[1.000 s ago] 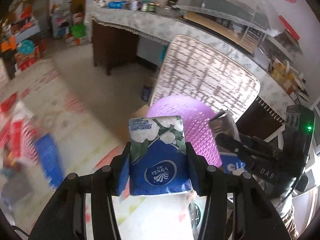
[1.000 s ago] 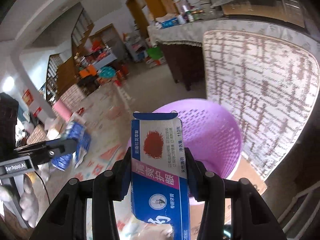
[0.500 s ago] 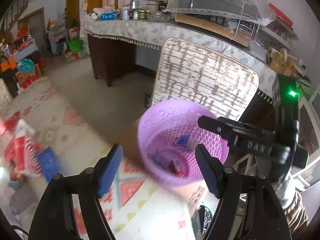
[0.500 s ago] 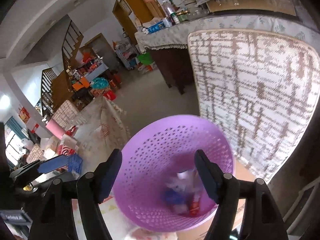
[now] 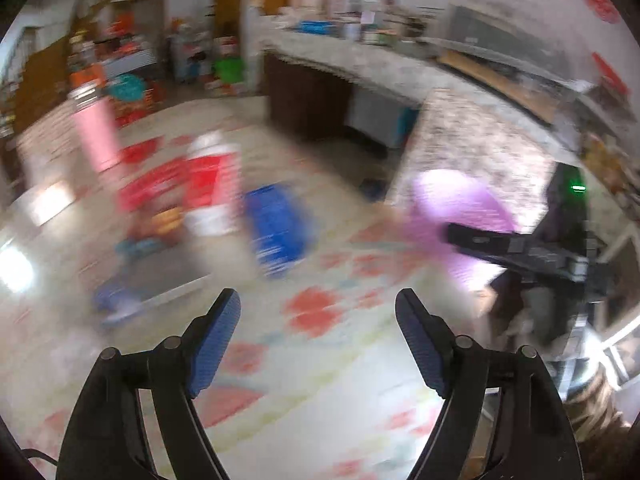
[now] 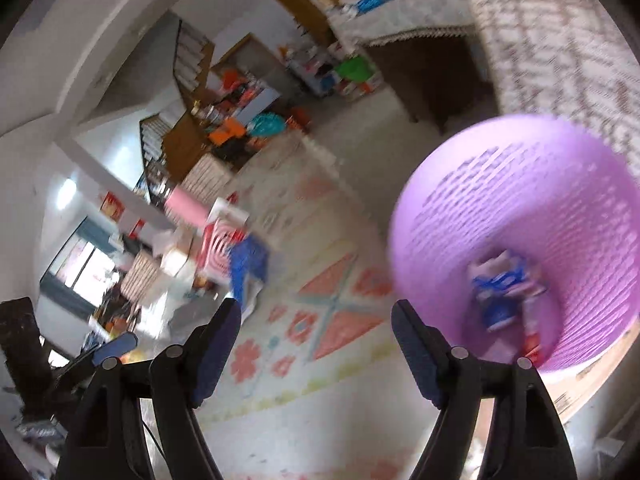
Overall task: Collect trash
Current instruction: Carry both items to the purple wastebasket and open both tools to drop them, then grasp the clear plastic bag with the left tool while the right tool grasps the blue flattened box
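My left gripper (image 5: pixel 317 296) hangs over the patterned floor mat, its jaws opening with nothing between them. In the blurred left wrist view the purple basket (image 5: pixel 460 208) stands off to the right. A blue pack (image 5: pixel 276 232) and a red and white bag (image 5: pixel 208 184) lie on the floor ahead. My right gripper (image 6: pixel 316 305) is also empty, jaws opening, just left of the purple basket (image 6: pixel 540 184). Inside the basket lie a blue tissue pack (image 6: pixel 498 296) and other packaging. The blue pack (image 6: pixel 248 268) on the floor shows further left.
A patterned panel (image 5: pixel 480 140) leans against a cloth-covered counter (image 5: pixel 360 52) behind the basket. A pink cylinder (image 5: pixel 96 132) and cluttered boxes stand at the far left. The floral mat (image 6: pixel 320 320) stretches between the basket and the floor litter.
Both grippers let go: the tissue pack and the blue box dropped into the basket. Both then swung left, so the basket slid to the right of each view.
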### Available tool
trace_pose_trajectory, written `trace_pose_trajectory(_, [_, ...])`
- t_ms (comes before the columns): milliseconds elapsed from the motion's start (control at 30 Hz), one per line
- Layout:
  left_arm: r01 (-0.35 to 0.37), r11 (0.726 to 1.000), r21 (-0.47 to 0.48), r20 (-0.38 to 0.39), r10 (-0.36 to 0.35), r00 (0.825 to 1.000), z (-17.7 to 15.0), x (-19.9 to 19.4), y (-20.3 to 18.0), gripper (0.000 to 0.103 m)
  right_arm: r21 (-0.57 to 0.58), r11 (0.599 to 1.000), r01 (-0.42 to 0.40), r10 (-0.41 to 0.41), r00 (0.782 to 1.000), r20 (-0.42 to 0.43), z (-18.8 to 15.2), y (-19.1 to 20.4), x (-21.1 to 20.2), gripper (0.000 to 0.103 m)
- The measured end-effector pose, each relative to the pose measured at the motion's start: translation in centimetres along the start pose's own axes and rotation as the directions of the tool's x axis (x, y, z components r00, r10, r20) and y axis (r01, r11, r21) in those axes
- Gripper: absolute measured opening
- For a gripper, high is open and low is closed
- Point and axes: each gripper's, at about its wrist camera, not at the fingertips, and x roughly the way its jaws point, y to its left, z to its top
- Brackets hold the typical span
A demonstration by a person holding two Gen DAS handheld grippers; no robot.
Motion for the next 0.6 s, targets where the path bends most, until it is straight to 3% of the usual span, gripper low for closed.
trace_pose_trajectory(100, [-0.147,0.987,-0.065,-0.012,0.146,0.989,-2.1,-0.8,5.9,0.079,-0.022,1.0,-0.012,0.011,0.999,-0.049,-1.7,2.1,1.9,0.082])
trace_pose_trajectory(167, [-0.25,0.962,-0.109,-0.031,0.248,0.968,-3.5,-1.0,10.5,0.079,-0.036,0.999,-0.018,0.016,0.998,-0.064,-2.5,3.2,2.8,0.082])
trace_pose_trajectory(233, [-0.297,0.945,-0.133,-0.055,0.293,0.955,-4.2,-0.7,14.0,0.079,-0.051,0.999,-0.017,0.013,0.997,-0.079,-3.2,4.4,3.9,0.082])
trace_pose_trajectory(300, [-0.299,0.941,-0.16,-0.063,0.292,0.954,-4.5,-0.2,17.3,0.079,-0.064,0.998,-0.013,0.007,0.995,-0.1,-3.7,5.6,5.1,0.082])
trace_pose_trajectory(433, [-0.246,0.956,-0.158,-0.084,0.236,0.968,-4.0,1.9,21.3,0.079,-0.079,0.997,-0.012,0.0,0.989,-0.148,-4.6,7.8,7.4,0.083])
trace_pose_trajectory(600, [-0.204,0.969,-0.135,-0.129,0.187,0.974,-4.7,4.2,22.2,0.079,-0.142,0.99,-0.001,-0.024,0.984,-0.176,-5.9,11.1,8.9,0.083])
